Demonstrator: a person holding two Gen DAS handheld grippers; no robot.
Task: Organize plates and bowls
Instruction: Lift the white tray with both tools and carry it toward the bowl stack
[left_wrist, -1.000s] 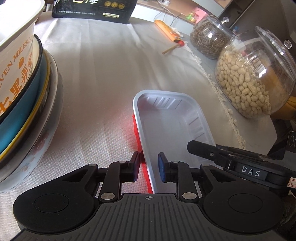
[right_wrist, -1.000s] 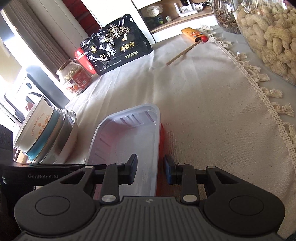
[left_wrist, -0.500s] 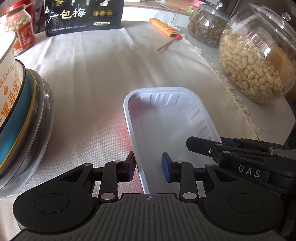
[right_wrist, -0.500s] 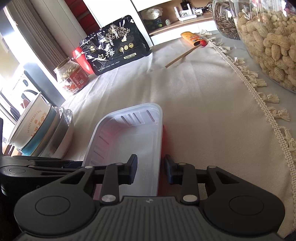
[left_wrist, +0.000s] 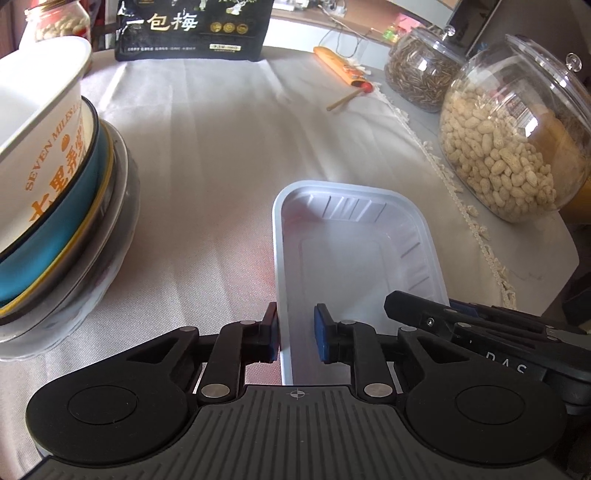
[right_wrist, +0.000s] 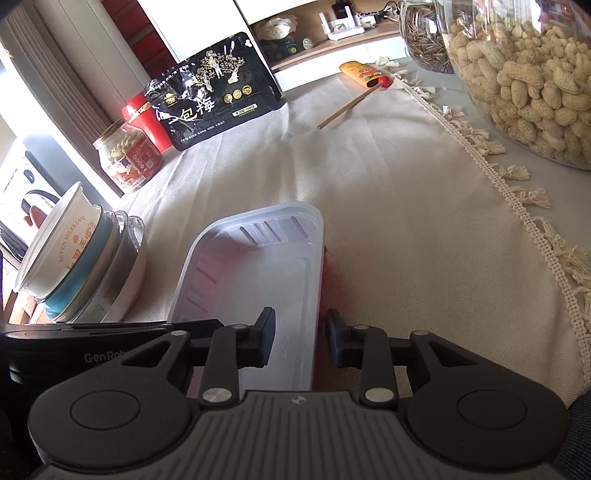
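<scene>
A white plastic tray (left_wrist: 354, 258) with a red underside lies on the beige tablecloth; it also shows in the right wrist view (right_wrist: 258, 280). My left gripper (left_wrist: 295, 338) straddles the tray's left rim, jaws apart, one finger outside and one inside. My right gripper (right_wrist: 300, 341) straddles the right rim the same way, jaws apart. A stack of bowls (left_wrist: 55, 206), white paper bowl on top of a blue one and metal and glass dishes, stands at the left, and shows in the right wrist view (right_wrist: 77, 273).
A peanut jar (left_wrist: 513, 147) and a seed jar (left_wrist: 421, 77) stand at the right by the fringed cloth edge (right_wrist: 524, 206). A black snack bag (right_wrist: 210, 99), a small peanut jar (right_wrist: 127, 158), an orange packet (right_wrist: 364, 72) and a chopstick (right_wrist: 349, 105) lie at the back.
Both grippers have opened a little around the tray's rims, and the tray has settled flatter on the cloth. The left gripper has drawn back and risen slightly.
</scene>
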